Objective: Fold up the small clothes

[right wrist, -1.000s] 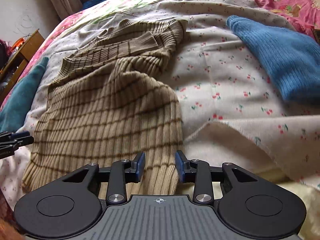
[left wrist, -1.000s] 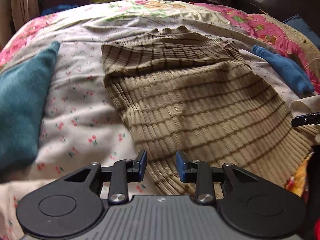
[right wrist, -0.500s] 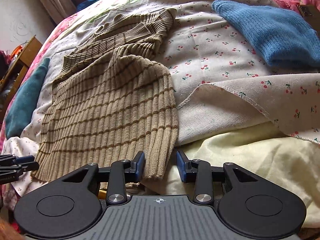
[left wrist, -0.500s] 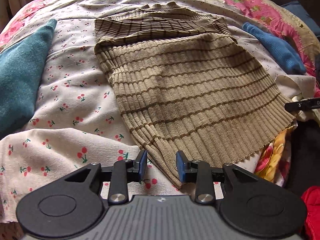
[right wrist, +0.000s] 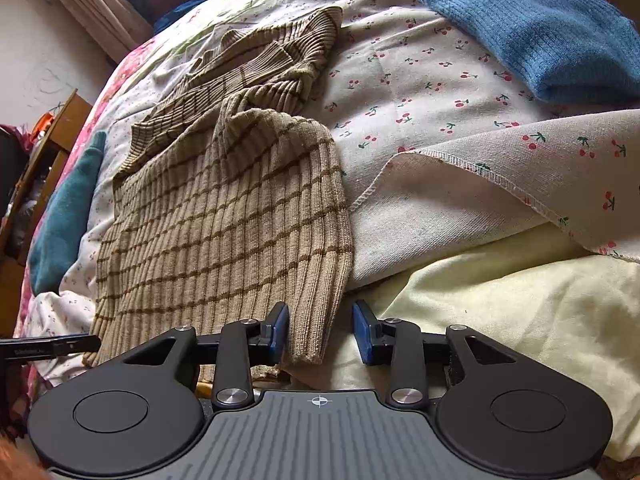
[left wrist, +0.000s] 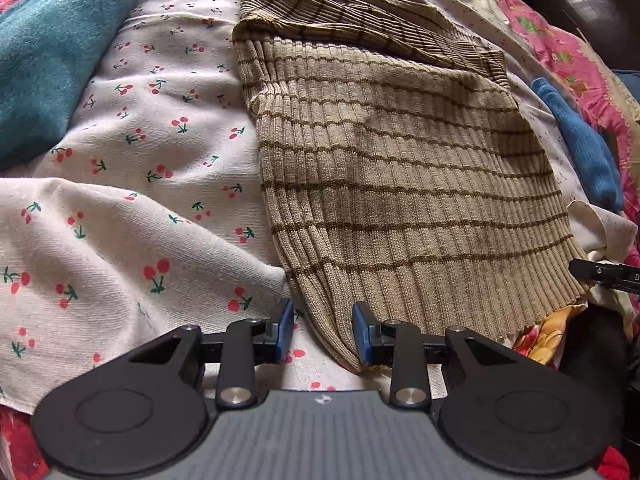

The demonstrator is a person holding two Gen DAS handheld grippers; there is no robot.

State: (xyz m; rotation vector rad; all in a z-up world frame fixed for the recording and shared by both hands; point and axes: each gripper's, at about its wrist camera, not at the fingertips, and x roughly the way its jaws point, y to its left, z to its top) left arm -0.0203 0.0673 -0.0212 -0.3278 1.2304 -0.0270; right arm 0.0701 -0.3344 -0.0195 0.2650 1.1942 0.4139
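Left gripper [left wrist: 323, 330] pitched steeply down, jaws parted, right gripper [right wrist: 320, 330] likewise, jaws parted

Right gripper [right wrist: 320, 330] fingers parted astride tan ribbed sweater [right wrist: 224, 216] hem corner.

**Materials and finishes**

We see a tan striped sweater [left wrist: 400, 184] in ribbed knit, matt, with a slightly frayed hem. The cherry-print sheet [left wrist: 132, 128] is thin woven cotton-like cloth, matt, its edge overlock-stitched. The teal garment [left wrist: 52, 56] looks fuzzy and fleecy. We note the blue knit [right wrist: 540, 36] is coarse and ribbed. The left gripper [left wrist: 323, 330] and right gripper [right wrist: 320, 330] are matt black plastic with shiny metal rivets and blue rubbery-looking pads.
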